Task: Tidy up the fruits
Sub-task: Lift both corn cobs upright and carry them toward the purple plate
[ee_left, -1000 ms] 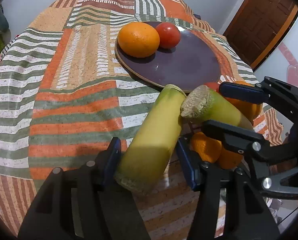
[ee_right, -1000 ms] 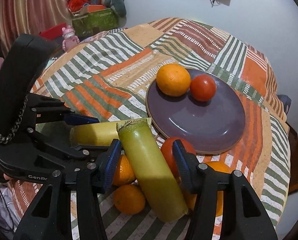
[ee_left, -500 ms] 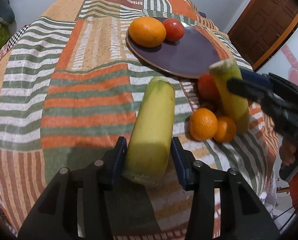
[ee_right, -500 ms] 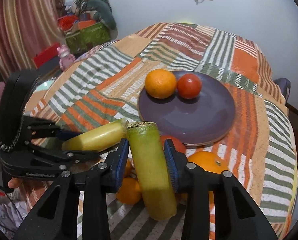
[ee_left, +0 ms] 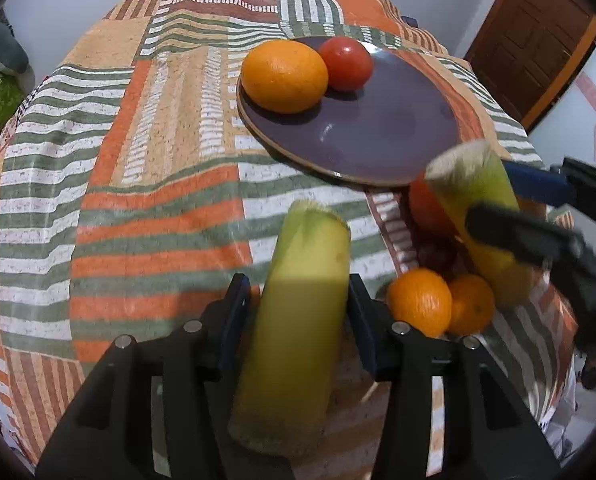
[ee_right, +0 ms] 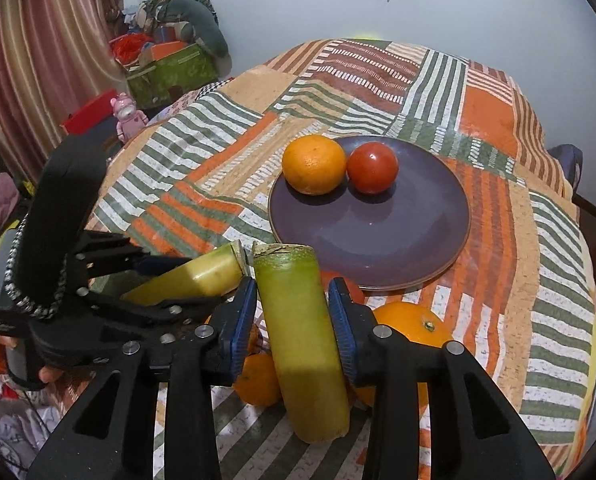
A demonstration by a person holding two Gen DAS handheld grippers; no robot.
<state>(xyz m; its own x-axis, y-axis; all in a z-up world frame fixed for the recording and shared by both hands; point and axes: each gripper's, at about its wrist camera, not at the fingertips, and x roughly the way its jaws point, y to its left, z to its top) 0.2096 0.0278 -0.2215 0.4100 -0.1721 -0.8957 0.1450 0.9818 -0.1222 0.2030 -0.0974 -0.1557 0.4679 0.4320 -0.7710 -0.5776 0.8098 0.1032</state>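
A patchwork tablecloth (ee_right: pixel 233 160) in orange, green and white stripes covers the round table. Beyond it on the left hang pinkish striped curtains (ee_right: pixel 37 60), with a green box (ee_right: pixel 169 72) heaped with clutter, a grey stuffed toy (ee_right: pixel 201 24) and a small pink figure (ee_right: pixel 127 116) nearby. A brown wooden door (ee_left: pixel 530 36) stands at the right.

There are no words, numbers or signs to read here. The striped cloth (ee_right: pixel 498 128) has only stripes and blocks of color, and the purple plate (ee_right: pixel 378 236) is plain. The far green box (ee_right: pixel 169 72) shows a pattern but no letters.
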